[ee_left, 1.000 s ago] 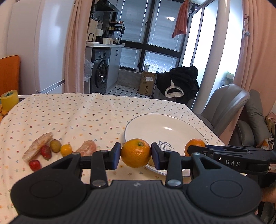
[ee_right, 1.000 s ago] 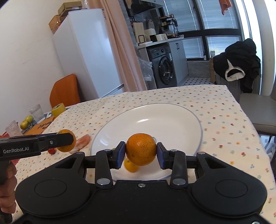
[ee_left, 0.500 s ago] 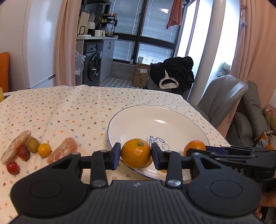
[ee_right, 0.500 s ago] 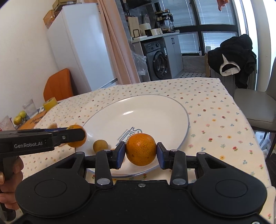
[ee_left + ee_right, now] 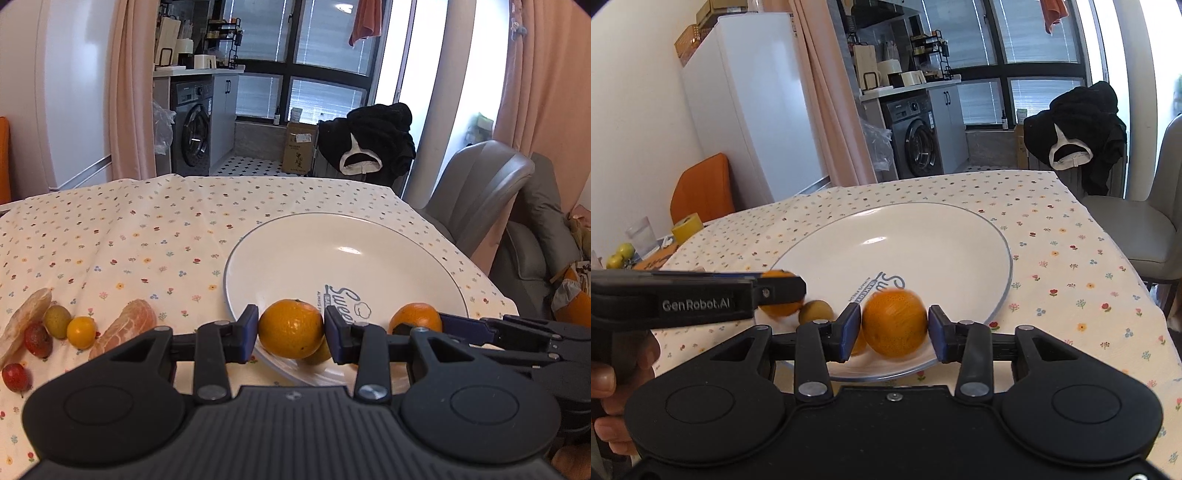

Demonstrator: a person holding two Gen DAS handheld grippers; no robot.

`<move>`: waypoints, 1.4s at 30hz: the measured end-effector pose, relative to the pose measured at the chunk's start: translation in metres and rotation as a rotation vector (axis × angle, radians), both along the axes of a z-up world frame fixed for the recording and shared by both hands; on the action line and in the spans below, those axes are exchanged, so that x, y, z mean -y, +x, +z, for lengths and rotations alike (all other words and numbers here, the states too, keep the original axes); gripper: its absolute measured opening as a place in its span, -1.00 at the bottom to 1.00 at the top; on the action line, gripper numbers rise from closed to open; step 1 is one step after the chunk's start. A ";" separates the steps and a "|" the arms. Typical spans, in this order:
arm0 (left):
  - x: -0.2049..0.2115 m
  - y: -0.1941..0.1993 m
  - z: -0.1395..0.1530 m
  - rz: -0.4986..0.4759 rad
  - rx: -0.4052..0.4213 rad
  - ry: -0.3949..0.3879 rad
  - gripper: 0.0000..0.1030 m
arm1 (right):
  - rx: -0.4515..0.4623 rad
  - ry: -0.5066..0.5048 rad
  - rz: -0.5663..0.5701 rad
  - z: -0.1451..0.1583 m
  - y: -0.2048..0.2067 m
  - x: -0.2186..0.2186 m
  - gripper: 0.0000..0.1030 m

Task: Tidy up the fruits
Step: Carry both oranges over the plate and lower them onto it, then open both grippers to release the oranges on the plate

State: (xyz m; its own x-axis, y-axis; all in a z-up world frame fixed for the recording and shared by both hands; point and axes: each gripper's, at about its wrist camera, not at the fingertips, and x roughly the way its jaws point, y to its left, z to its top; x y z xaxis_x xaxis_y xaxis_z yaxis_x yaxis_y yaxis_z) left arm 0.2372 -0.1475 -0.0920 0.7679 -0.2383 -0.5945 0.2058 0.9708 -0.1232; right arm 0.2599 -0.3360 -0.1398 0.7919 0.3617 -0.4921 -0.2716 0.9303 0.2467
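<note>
Both oranges (image 5: 291,329) (image 5: 894,322) lower, over plate (image 5: 295,243).

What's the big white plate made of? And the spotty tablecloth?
The plate looks like glazed ceramic: it is shiny, with a bright glare spot and a thin painted rim. The tablecloth looks like soft woven fabric, maybe cotton: matte, creased and draping over the edge.

Two oranges (image 5: 290,329) (image 5: 415,317) were counted, one in each of two grippers (image 5: 290,334) (image 5: 892,328). One plate (image 5: 343,236) was present. Near the tablecloth's (image 5: 147,229) left edge lay two peeled segments (image 5: 123,328) (image 5: 24,319) and four small fruits (image 5: 81,331).
</note>
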 end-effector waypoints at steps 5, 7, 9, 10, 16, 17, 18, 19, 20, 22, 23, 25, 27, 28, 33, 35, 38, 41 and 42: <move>0.001 -0.007 0.004 0.008 -0.001 0.005 -0.22 | 0.019 0.004 -0.010 0.002 -0.008 -0.002 -0.04; -0.001 -0.010 0.007 0.019 -0.002 0.011 -0.22 | 0.024 0.015 -0.016 0.003 -0.010 -0.001 0.02; -0.006 -0.014 0.011 0.029 0.002 0.004 -0.22 | 0.034 0.028 -0.021 0.005 -0.013 0.000 0.06; -0.009 -0.017 0.013 0.037 0.002 -0.001 -0.21 | 0.038 0.032 -0.021 0.006 -0.014 0.000 0.09; -0.025 -0.035 0.024 0.079 0.027 -0.001 0.03 | 0.054 0.054 -0.011 0.011 -0.021 0.000 0.34; -0.027 -0.038 0.026 0.091 0.035 -0.002 0.11 | 0.058 0.058 -0.009 0.012 -0.022 0.000 0.39; -0.031 -0.042 0.029 0.107 0.044 -0.003 0.15 | 0.062 0.062 -0.005 0.014 -0.023 -0.001 0.42; -0.035 -0.045 0.032 0.123 0.052 -0.002 0.23 | 0.066 0.065 0.000 0.015 -0.025 -0.002 0.48; -0.039 -0.049 0.036 0.136 0.063 -0.002 0.32 | 0.070 0.066 0.006 0.017 -0.027 -0.003 0.58; -0.048 -0.057 0.042 0.168 0.090 -0.012 0.44 | 0.069 0.072 0.011 0.021 -0.028 -0.004 0.75; -0.052 -0.061 0.044 0.189 0.101 -0.015 0.51 | 0.072 0.085 0.011 0.023 -0.029 -0.004 0.79; -0.062 -0.069 0.049 0.233 0.120 -0.025 0.56 | 0.076 0.104 0.001 0.025 -0.031 -0.003 0.85; -0.073 -0.076 0.052 0.268 0.128 -0.036 0.59 | 0.076 0.117 -0.003 0.027 -0.031 -0.004 0.94; -0.077 -0.080 0.053 0.286 0.133 -0.039 0.61 | 0.078 0.122 -0.005 0.028 -0.031 -0.005 0.99; -0.099 -0.097 0.056 0.341 0.158 -0.065 0.71 | 0.107 0.131 -0.003 0.031 -0.037 -0.011 1.00; -0.106 -0.105 0.058 0.354 0.167 -0.076 0.74 | 0.104 0.152 0.009 0.034 -0.038 -0.013 1.00; -0.115 -0.113 0.059 0.375 0.167 -0.079 0.75 | 0.081 0.186 0.020 0.036 -0.038 -0.015 1.00; -0.126 -0.121 0.059 0.406 0.164 -0.088 0.76 | 0.062 0.194 0.021 0.037 -0.037 -0.019 1.00; -0.130 -0.124 0.059 0.416 0.165 -0.094 0.76 | 0.059 0.179 0.022 0.037 -0.037 -0.022 1.00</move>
